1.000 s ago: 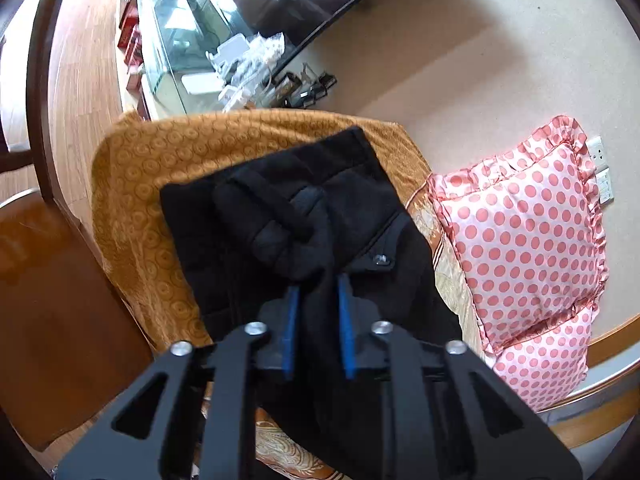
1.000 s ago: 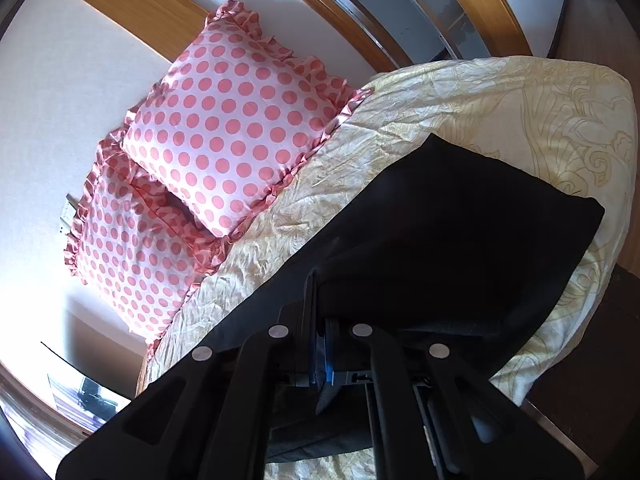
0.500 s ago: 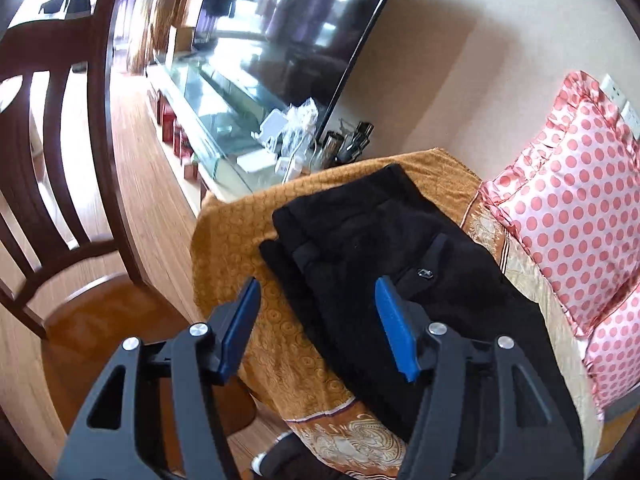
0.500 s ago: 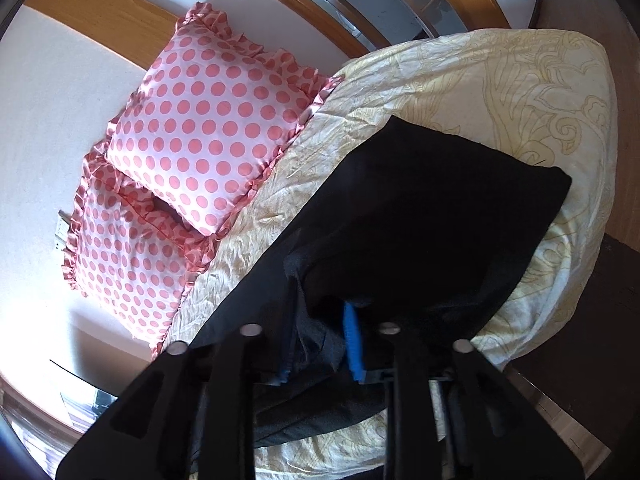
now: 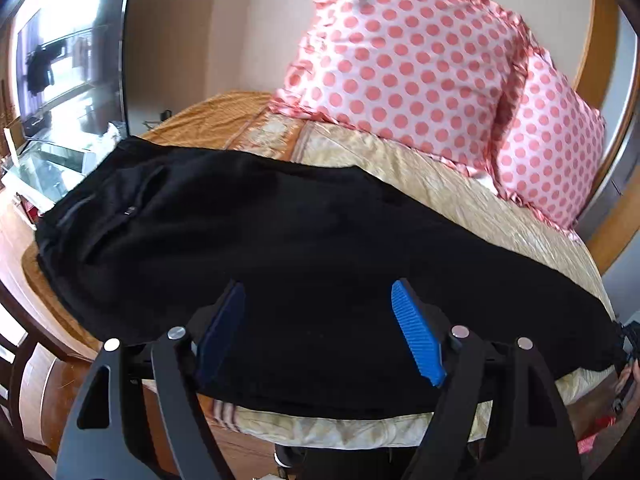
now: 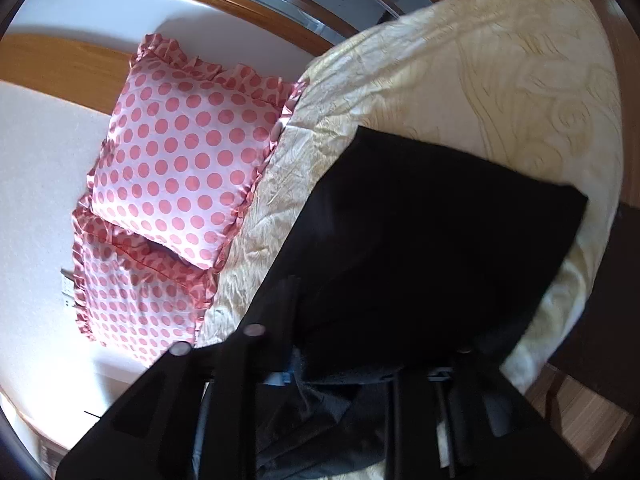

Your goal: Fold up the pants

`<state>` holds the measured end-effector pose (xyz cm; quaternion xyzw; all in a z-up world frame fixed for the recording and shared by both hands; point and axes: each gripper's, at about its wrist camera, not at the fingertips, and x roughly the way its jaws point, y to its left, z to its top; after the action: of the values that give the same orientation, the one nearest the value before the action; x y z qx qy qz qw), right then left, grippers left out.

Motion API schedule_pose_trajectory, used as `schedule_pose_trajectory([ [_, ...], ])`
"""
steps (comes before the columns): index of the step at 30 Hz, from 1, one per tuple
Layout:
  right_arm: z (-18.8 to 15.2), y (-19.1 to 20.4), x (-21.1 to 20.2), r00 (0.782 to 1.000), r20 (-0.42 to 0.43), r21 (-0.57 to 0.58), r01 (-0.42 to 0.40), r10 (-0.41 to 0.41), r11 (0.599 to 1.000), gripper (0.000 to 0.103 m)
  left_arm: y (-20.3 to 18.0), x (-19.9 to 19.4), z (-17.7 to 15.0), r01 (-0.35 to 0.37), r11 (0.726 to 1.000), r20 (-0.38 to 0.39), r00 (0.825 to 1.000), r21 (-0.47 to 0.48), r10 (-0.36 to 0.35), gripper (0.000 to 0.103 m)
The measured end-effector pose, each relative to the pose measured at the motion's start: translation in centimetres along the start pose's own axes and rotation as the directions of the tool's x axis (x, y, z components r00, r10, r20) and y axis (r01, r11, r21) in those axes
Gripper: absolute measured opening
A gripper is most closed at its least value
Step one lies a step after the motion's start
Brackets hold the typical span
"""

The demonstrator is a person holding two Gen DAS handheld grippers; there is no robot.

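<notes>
Black pants [image 5: 288, 240] lie stretched lengthwise across the yellow bed cover [image 5: 460, 200], waist end at the left. My left gripper [image 5: 318, 320] is open and empty, its blue pads wide apart just above the near edge of the pants. In the right wrist view the leg end of the pants [image 6: 432, 240] lies flat on the bed cover [image 6: 500, 92]. My right gripper [image 6: 372, 364] has its jaws spread wide over the pants, with loose dark fabric bunched between and below them.
Two pink polka-dot pillows [image 5: 400, 60] [image 6: 180, 160] lean against the wall at the back of the bed. A dark TV screen [image 5: 68, 64] and a glass cabinet [image 5: 44, 164] stand at the left. The wooden floor [image 6: 580, 412] lies beyond the bed edge.
Both grippers have let go of the pants and opened. The left gripper has swung from the waist end to the middle of the pants. The right gripper has opened wide over the leg end.
</notes>
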<state>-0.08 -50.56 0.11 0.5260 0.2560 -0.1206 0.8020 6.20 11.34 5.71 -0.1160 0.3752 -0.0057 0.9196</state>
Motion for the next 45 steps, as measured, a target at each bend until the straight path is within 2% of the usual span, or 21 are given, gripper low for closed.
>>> schedule_pose_trajectory([
  [2, 1.0, 3.4, -0.5, 0.994, 0.094, -0.225, 0.074, -0.054, 0.971, 0.005, -0.7, 1.5, -0.5, 0.023, 1.0, -0.04, 0.999, 0.017, -0.022, 0.076],
  [3, 1.0, 5.4, -1.4, 0.986, 0.159, -0.349, 0.098, -0.044, 0.932, 0.005, -0.7, 2.0, -0.8, 0.025, 0.999, -0.057, 0.998, 0.023, -0.023, 0.076],
  [4, 0.6, 7.9, -2.6, 0.971, 0.238, -0.497, 0.128, -0.006, 0.858, 0.005, -0.8, 2.6, -1.0, 0.028, 0.999, -0.079, 0.997, 0.027, -0.026, 0.076],
  [6, -0.3, 9.6, -4.0, 0.95, 0.311, -0.607, 0.184, 0.018, 0.773, 0.005, -0.4, 3.2, -1.6, 0.036, 0.999, -0.109, 0.994, 0.023, -0.033, 0.076],
  [7, -0.2, 9.5, -4.1, 0.948, 0.318, -0.607, 0.204, 0.0, 0.768, 0.005, -0.2, 3.4, -1.8, 0.04, 0.999, -0.118, 0.992, 0.02, -0.037, 0.076],
  [10, 0.9, 4.3, -2.7, 0.97, 0.206, -0.455, 0.215, -0.133, 0.864, 0.005, -0.1, 3.5, -2.3, 0.049, 0.998, -0.116, 0.992, 0.033, -0.044, 0.076],
  [13, 0.5, 0.3, -1.2, 0.969, 0.119, -0.368, 0.244, -0.215, 0.897, 0.005, -0.3, 3.5, -2.2, 0.053, 0.997, -0.125, 0.991, 0.06, -0.045, 0.078],
  [17, 0.1, -2.0, -1.4, 0.985, 0.061, -0.246, 0.175, -0.165, 0.953, 0.008, -0.4, 3.5, -2.2, 0.061, 0.995, -0.131, 0.99, 0.077, -0.051, 0.081],
  [24, 0.4, -2.9, -2.5, 0.995, 0.032, -0.125, 0.097, -0.093, 0.987, 0.017, -0.7, 3.7, -2.3, 0.075, 0.992, -0.132, 0.989, 0.106, -0.06, 0.087],
  [26, 0.7, -3.0, -3.0, 0.987, 0.093, -0.143, 0.147, -0.134, 0.979, 0.007, -0.7, 3.7, -2.5, 0.075, 0.99, -0.131, 0.99, 0.118, -0.06, 0.087],
  [31, 1.0, -3.2, -3.0, 0.976, 0.113, -0.171, 0.204, -0.186, 0.964, 0.007, -0.8, 3.7, -2.7, 0.075, 0.987, -0.12, 0.991, 0.14, -0.058, 0.087],
  [34, 0.7, -2.4, -4.3, 0.946, 0.157, -0.206, 0.312, -0.284, 0.927, 0.018, -0.9, 3.6, -2.9, 0.078, 0.985, -0.111, 0.992, 0.151, -0.062, 0.09],
  [35, 0.6, -1.8, -5.1, 0.926, 0.201, -0.224, 0.36, -0.319, 0.906, 0.034, -0.9, 3.5, -2.9, 0.084, 0.985, -0.108, 0.992, 0.149, -0.068, 0.091],
  [36, 0.5, -1.2, -5.9, 0.899, 0.25, -0.242, 0.419, -0.361, 0.875, 0.043, -0.9, 3.4, -2.9, 0.089, 0.985, -0.104, 0.992, 0.146, -0.074, 0.092],
  [37, 0.2, 0.0, -6.8, 0.854, 0.327, -0.268, 0.495, -0.405, 0.827, 0.055, -0.9, 3.2, -3.0, 0.097, 0.985, -0.102, 0.991, 0.145, -0.083, 0.092],
  [39, -0.5, 2.4, -8.0, 0.814, 0.421, -0.342, 0.552, -0.401, 0.76, 0.056, -1.0, 2.9, -3.0, 0.118, 0.983, -0.097, 0.99, 0.14, -0.105, 0.092],
  [40, -1.2, 4.5, -8.2, 0.81, 0.455, -0.41, 0.56, -0.371, 0.72, 0.056, -1.0, 2.6, -3.0, 0.128, 0.982, -0.088, 0.989, 0.137, -0.117, 0.092],
  [41, -1.7, 6.2, -8.1, 0.826, 0.459, -0.469, 0.539, -0.328, 0.699, 0.056, -1.0, 2.4, -3.0, 0.135, 0.981, -0.078, 0.989, 0.136, -0.125, 0.092],
  [43, -3.4, 10.3, -6.7, 0.913, 0.356, -0.633, 0.392, -0.198, 0.668, 0.056, -1.1, 2.1, -3.1, 0.145, 0.98, -0.057, 0.989, 0.138, -0.138, 0.095],
  [44, -4.9, 13.1, -4.9, 0.969, 0.218, -0.729, 0.239, -0.113, 0.642, 0.056, -1.2, 2.1, -3.2, 0.145, 0.979, -0.049, 0.989, 0.143, -0.139, 0.096],
  [45, -6.3, 15.2, -3.3, 0.991, 0.112, -0.778, 0.13, -0.067, 0.615, 0.056, -1.2, 2.2, -3.3, 0.138, 0.979, -0.048, 0.99, 0.149, -0.132, 0.096],
])
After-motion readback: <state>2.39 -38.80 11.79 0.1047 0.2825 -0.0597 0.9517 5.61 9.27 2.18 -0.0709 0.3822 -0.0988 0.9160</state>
